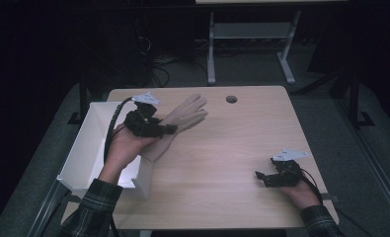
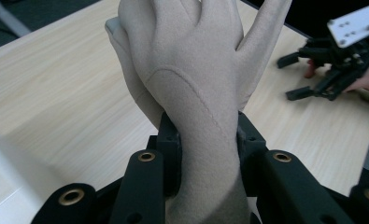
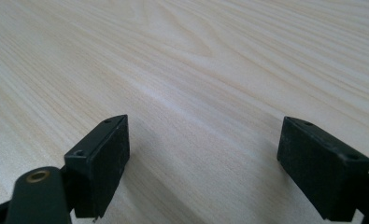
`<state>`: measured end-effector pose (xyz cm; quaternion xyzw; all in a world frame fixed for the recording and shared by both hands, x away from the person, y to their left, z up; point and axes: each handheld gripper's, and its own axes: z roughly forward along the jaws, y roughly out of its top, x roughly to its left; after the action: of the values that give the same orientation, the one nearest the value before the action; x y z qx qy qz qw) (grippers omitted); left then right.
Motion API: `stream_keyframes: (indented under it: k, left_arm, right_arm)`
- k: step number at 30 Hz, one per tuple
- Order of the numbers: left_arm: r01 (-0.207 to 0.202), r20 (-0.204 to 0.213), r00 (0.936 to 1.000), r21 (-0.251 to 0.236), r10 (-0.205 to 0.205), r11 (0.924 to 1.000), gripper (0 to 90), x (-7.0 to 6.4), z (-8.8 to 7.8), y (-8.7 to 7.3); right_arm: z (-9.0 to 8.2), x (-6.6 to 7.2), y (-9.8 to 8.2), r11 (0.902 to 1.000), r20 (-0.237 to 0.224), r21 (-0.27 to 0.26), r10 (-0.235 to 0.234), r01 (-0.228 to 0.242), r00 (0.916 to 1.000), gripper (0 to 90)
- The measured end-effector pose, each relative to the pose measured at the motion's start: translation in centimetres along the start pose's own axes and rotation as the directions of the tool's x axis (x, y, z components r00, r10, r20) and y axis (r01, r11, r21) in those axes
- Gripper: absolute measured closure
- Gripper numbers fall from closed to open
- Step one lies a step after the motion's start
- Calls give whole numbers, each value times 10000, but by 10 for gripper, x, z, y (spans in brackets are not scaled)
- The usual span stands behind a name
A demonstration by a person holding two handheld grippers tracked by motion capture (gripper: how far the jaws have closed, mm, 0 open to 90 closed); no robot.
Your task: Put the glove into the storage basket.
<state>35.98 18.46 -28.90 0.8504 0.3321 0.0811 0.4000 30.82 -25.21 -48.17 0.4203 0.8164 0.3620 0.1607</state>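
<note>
A beige fabric glove point(image 1: 182, 121) hangs over the left part of the wooden table point(image 1: 222, 163), fingers pointing to the far right. My left gripper point(image 1: 165, 131) is shut on its wrist part, just past the white box's edge. In the left gripper view both black pads point(image 2: 170, 144) press the glove point(image 2: 191, 70) from either side, and the glove stands up in front of the camera. My right gripper point(image 1: 260, 178) rests near the table's front right, jaws wide apart. In the right gripper view its pads point(image 3: 105, 158) hover over bare wood with nothing between them.
A white open box point(image 1: 91, 148) stands at the table's left edge, under my left forearm. A round cable hole point(image 1: 231, 99) sits near the far edge. Beyond the table stands the grey frame of another desk point(image 1: 252, 44). The other gripper point(image 2: 331, 70) shows at the upper right of the left gripper view.
</note>
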Motion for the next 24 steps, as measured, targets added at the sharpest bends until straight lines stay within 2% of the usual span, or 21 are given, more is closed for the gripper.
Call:
stream_keyframes:
  k: [4,9,12,17,22,24]
  left_arm:
    - [319,-378,9988,-116,-324,9994,693,14,-15,-11]
    - [592,-1018,9929,-279,-617,9979,693,27,-31,-25]
    - [904,-1291,9870,-478,-959,9948,693,36,-43,-36]
    - [1278,-1524,9790,-578,-1353,9901,693,46,-52,-51]
    - [1579,-2065,9643,-551,-1660,9859,693,55,-55,-68]
    - [1752,-2124,9598,-574,-1835,9829,693,58,-55,-76]
  right_arm:
    - [0,0,0,10000,-1,0,1,-1,10000,164]
    - [0,0,0,10000,1,1,0,0,10000,164]
    - [0,0,0,10000,2,2,0,0,10000,164]
    - [0,0,0,10000,0,7,-4,4,10000,164]
    - [0,0,0,10000,-1,3,-3,3,10000,164]
    - [0,0,0,10000,-5,6,3,-3,10000,164]
